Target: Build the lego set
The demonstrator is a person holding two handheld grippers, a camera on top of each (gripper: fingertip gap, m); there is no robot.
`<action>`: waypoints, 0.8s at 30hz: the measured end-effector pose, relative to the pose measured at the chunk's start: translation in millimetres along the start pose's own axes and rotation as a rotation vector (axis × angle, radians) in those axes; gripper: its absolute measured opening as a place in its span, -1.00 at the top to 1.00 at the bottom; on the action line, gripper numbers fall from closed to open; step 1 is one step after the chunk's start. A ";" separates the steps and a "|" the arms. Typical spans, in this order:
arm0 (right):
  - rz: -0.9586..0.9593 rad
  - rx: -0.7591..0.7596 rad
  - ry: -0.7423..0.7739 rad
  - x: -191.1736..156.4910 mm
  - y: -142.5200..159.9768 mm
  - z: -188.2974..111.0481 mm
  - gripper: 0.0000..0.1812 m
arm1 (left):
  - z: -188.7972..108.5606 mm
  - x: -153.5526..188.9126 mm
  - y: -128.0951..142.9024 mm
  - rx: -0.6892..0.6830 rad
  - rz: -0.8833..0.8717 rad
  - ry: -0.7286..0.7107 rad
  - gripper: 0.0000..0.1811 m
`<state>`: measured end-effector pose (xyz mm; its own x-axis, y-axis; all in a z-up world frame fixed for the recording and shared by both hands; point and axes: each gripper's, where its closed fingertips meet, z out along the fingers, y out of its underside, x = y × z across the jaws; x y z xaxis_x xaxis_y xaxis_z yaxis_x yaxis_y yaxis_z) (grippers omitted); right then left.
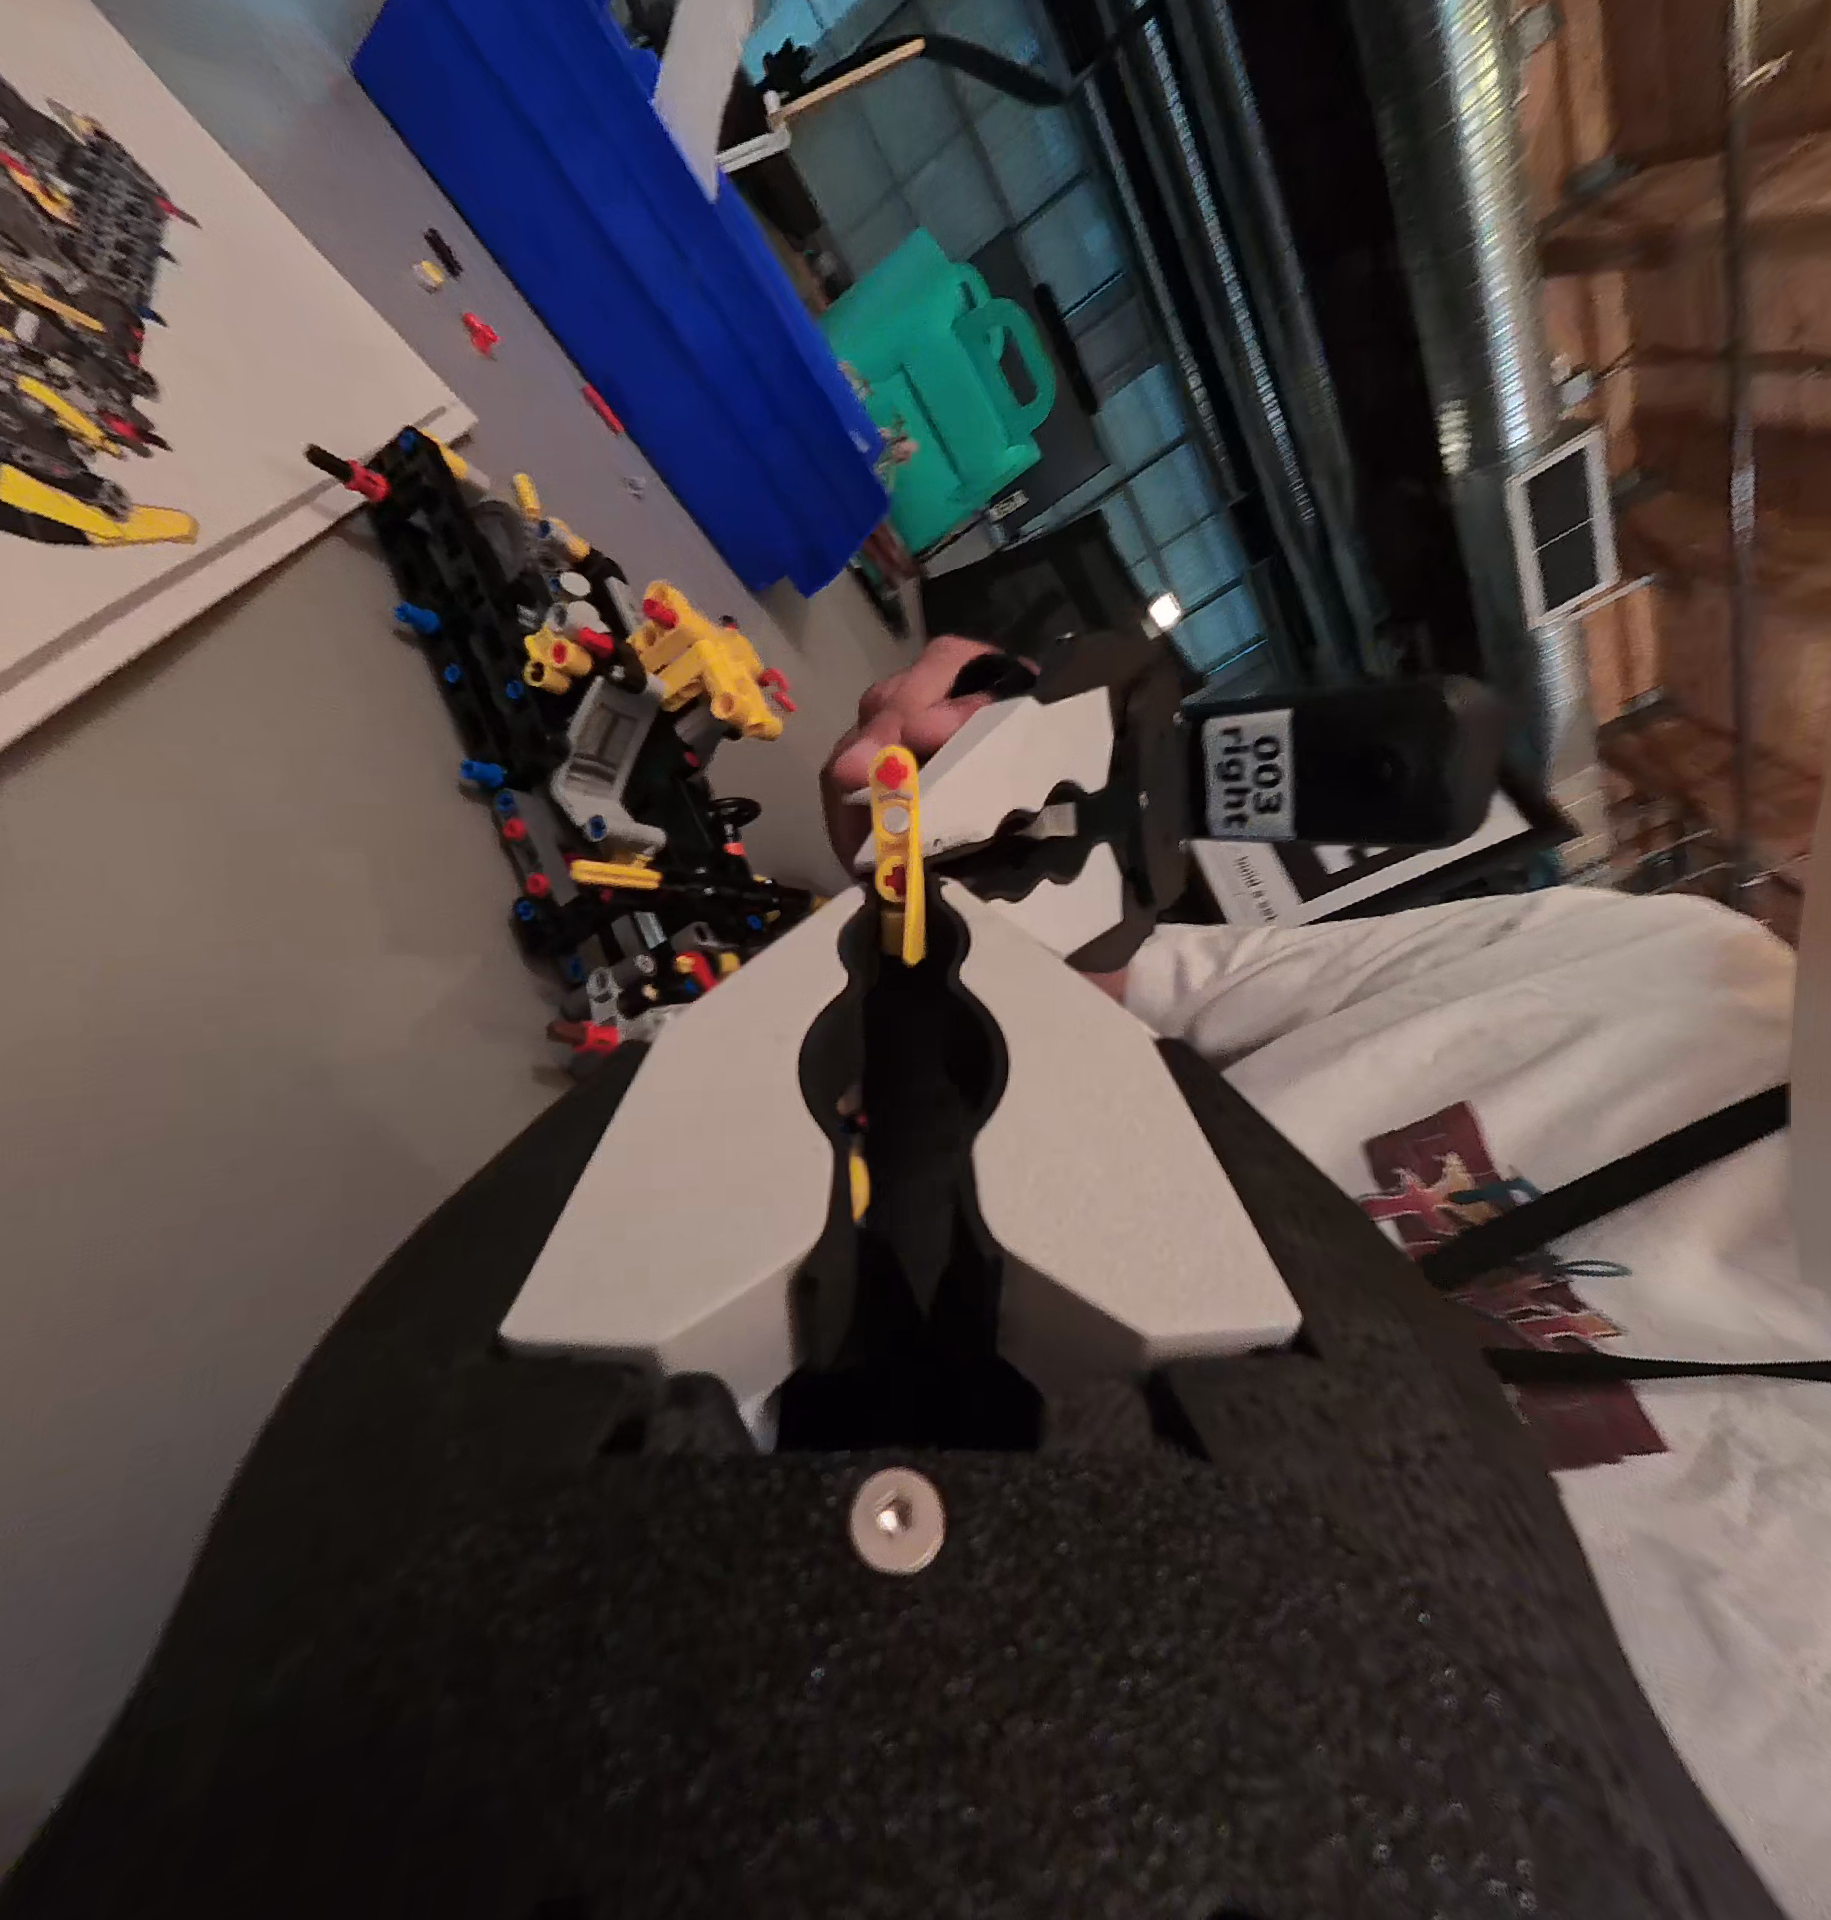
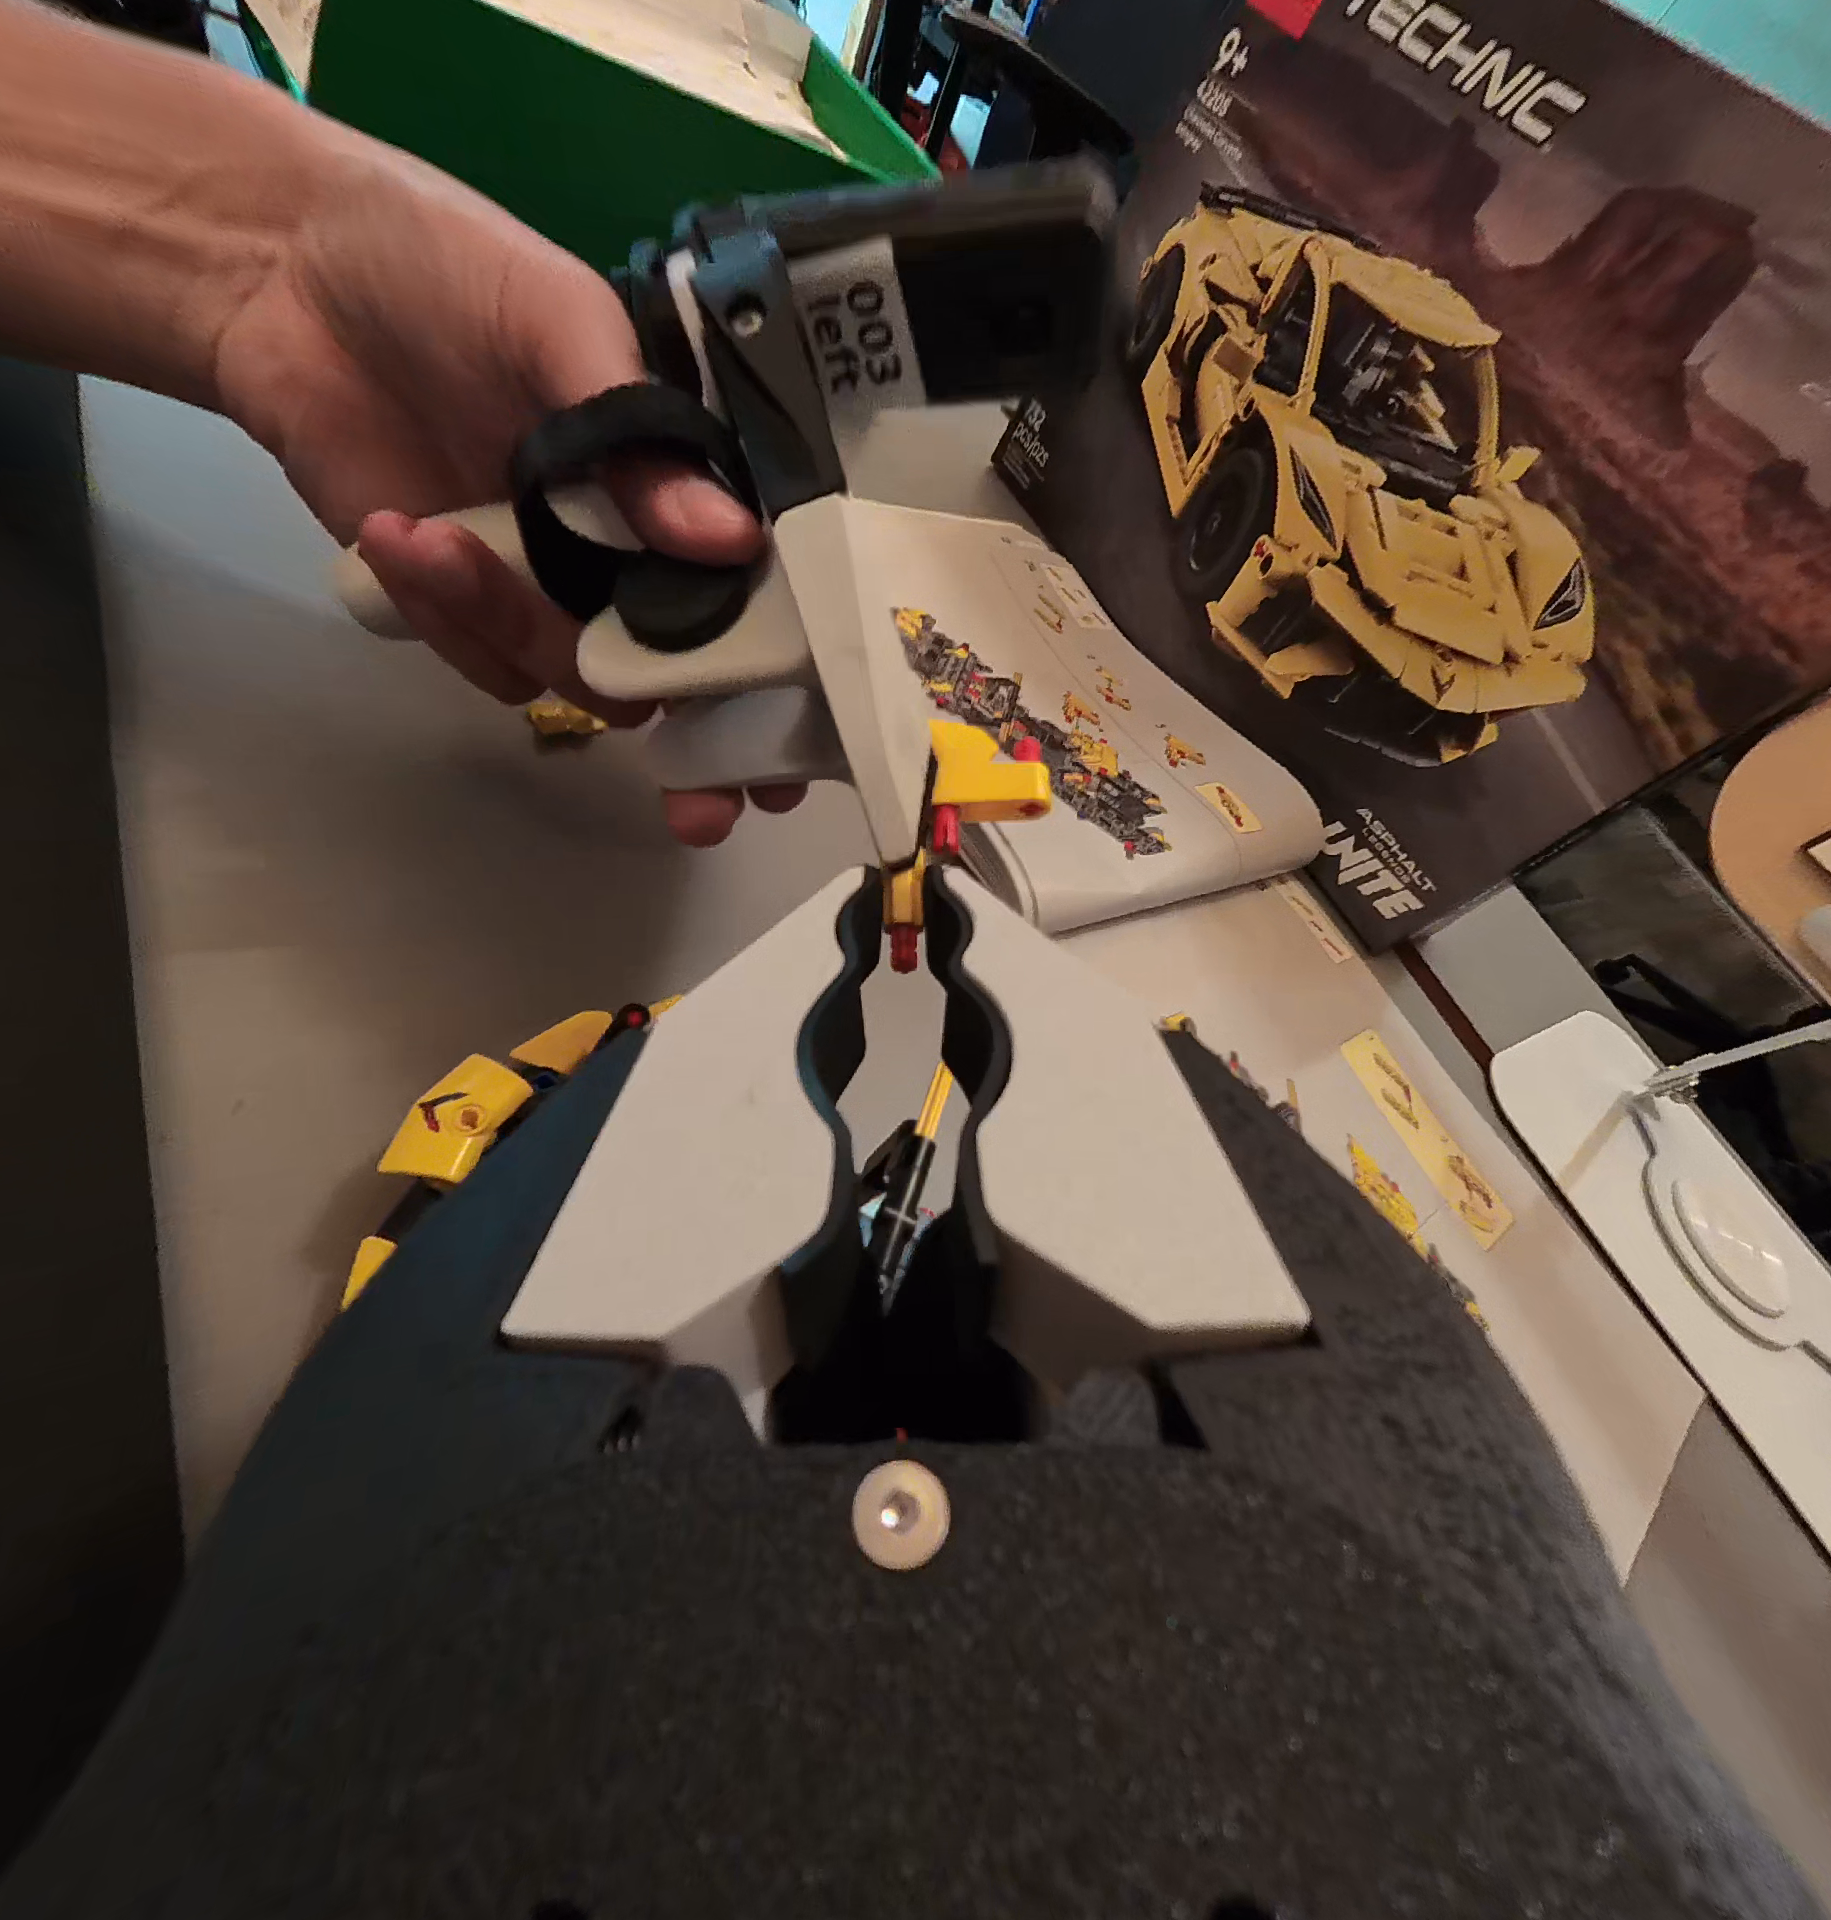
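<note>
Your left hand-held gripper [image 1: 898, 914] is clamped on a thin yellow liftarm [image 1: 896, 852] w/ red pins, long axis running straight out along the fingers. Your right hand-held gripper [image 2: 903, 914] is pinched on the liftarm's far end, tip to tip w/ the left, both held up above the desk [image 2: 298, 831]. The half-built chassis [image 1: 599, 748] sits left of the liftarm, well apart. Left arm looks nearer the chassis, so carry it over w/ that one.
</note>
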<state>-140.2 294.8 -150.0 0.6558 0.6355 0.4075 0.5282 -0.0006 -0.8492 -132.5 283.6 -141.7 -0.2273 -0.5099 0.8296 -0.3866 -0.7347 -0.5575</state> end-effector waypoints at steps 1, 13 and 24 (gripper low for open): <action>0.011 -0.005 -0.011 -1.7 1.7 1.0 0.92 | -0.9 -1.3 1.5 -0.018 0.017 -0.019 0.92; 0.358 0.097 0.076 42.2 30.8 -65.8 0.80 | -86.0 -38.4 -29.0 0.161 -0.070 -0.273 0.92; 0.641 -0.036 -0.082 57.7 40.1 -27.5 0.74 | -190.5 -78.9 -75.5 0.561 -0.050 -0.616 0.92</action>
<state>-66.3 310.2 -151.3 0.8049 0.5569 -0.2051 0.0638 -0.4249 -0.9030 -255.6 464.5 -159.4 0.3711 -0.5044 0.7796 0.1559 -0.7938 -0.5878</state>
